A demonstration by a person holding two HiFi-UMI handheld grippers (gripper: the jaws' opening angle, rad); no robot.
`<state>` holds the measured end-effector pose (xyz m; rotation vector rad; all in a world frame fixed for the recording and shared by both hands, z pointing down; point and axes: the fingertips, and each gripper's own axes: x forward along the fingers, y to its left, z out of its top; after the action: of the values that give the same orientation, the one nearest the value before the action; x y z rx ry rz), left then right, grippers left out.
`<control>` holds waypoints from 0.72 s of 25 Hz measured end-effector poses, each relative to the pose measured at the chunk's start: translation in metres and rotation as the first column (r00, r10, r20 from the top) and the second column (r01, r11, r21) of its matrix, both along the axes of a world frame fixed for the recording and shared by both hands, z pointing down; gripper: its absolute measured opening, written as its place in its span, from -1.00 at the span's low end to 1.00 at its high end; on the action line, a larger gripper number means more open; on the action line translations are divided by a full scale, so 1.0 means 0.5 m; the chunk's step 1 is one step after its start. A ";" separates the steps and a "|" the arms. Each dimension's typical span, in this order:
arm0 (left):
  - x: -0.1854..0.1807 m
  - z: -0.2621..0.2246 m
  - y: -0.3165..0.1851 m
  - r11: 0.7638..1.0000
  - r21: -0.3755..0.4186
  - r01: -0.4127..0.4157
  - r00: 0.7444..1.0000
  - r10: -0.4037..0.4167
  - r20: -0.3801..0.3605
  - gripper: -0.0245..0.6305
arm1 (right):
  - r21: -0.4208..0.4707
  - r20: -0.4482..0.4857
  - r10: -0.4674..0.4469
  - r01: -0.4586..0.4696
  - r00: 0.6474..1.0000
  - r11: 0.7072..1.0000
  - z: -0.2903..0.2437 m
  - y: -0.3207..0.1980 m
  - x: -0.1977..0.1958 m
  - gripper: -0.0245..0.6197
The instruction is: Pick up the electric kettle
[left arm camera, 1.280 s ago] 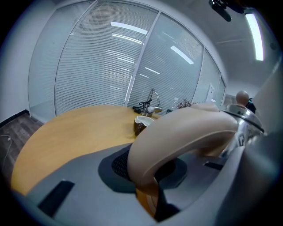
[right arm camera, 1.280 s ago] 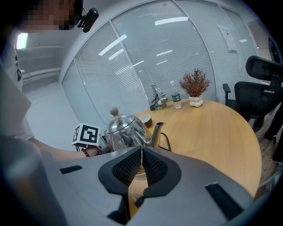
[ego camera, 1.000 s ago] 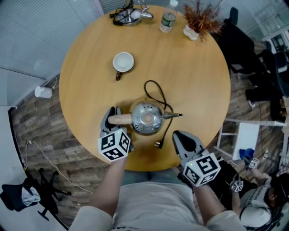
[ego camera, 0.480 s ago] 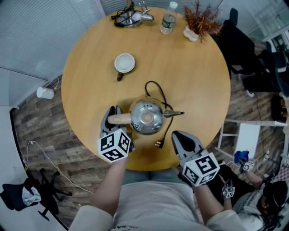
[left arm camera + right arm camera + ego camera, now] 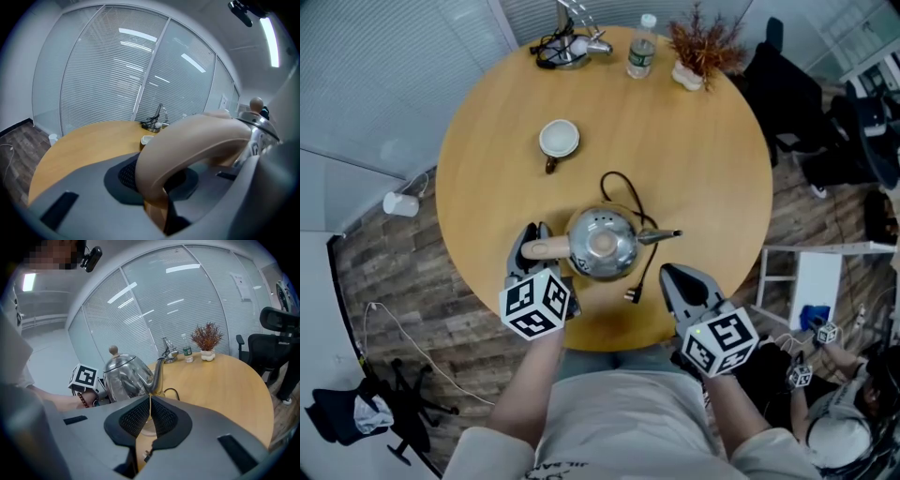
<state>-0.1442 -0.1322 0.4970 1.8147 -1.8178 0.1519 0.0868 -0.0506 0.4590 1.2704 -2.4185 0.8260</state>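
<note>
A shiny steel electric kettle (image 5: 602, 244) with a thin spout pointing right hangs over the near part of the round wooden table (image 5: 712, 169). Its beige handle (image 5: 548, 248) sticks out to the left, and my left gripper (image 5: 532, 246) is shut on it. In the left gripper view the curved handle (image 5: 187, 140) fills the space between the jaws. My right gripper (image 5: 684, 286) hovers at the table's near edge, right of the kettle, shut with nothing in it. From the right gripper view, the kettle (image 5: 124, 376) stands just beyond the closed jaws, its bottom hidden behind them.
A black cord (image 5: 623, 192) loops behind the kettle, and its plug (image 5: 631, 298) lies near the front edge. A white cup (image 5: 559, 139) sits at mid-left. A water bottle (image 5: 641, 56), a dried plant (image 5: 698, 52) and a metal stand with cables (image 5: 567, 47) line the far edge.
The left gripper has kept its grip and seems to have risen a little with the kettle. The right gripper has stayed in place. The head view has shifted slightly.
</note>
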 end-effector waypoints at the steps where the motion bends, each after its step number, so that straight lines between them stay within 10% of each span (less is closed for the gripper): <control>1: 0.000 -0.007 0.002 1.000 0.002 -0.002 1.000 0.002 -0.001 -0.71 | 0.006 0.001 0.001 -0.001 1.000 1.000 -0.005 -0.001 0.001 -0.82; 18: -0.008 -0.097 0.090 0.999 -0.004 -0.036 0.999 0.036 -0.028 -0.71 | 0.095 0.004 0.017 -0.018 1.000 0.995 -0.088 0.020 0.024 -0.82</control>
<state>-0.1480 -0.0871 0.4486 1.8379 -1.7652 0.1439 0.0988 -0.0406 0.4151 1.3267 -2.4792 0.7263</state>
